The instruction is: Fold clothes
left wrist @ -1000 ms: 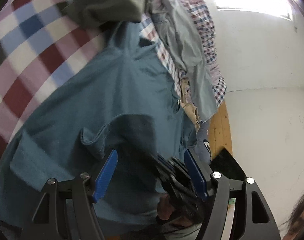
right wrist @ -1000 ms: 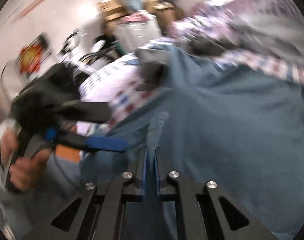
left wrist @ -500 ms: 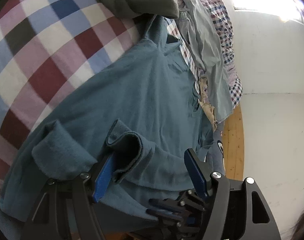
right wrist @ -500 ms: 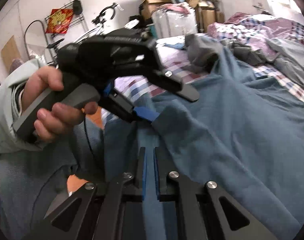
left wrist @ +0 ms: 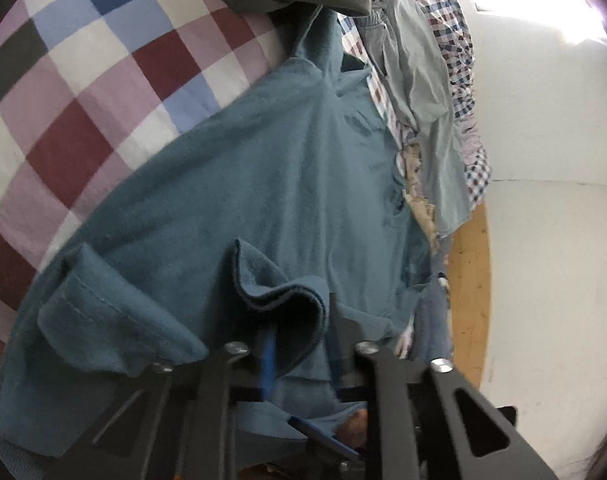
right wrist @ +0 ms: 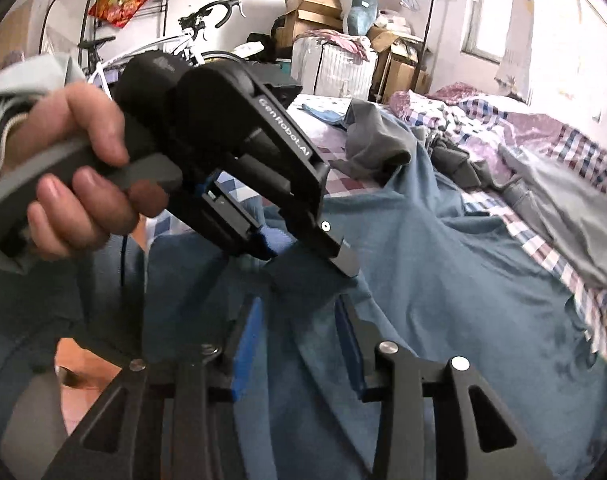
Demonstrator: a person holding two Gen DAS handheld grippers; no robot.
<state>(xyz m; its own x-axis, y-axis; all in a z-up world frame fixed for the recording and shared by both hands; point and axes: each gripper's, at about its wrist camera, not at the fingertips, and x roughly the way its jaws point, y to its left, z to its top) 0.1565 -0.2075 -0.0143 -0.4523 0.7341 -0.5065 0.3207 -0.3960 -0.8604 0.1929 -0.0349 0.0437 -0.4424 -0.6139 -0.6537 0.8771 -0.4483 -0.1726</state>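
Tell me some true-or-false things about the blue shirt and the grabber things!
1. The teal shirt lies on a checked bedspread. True.
2. The left hand-held gripper pinches a fold of the teal shirt. True.
3. The right hand-held gripper is squeezed shut. False: its jaws stand apart.
4. The bicycle lies on the bed. False: it stands by the wall behind the bed.
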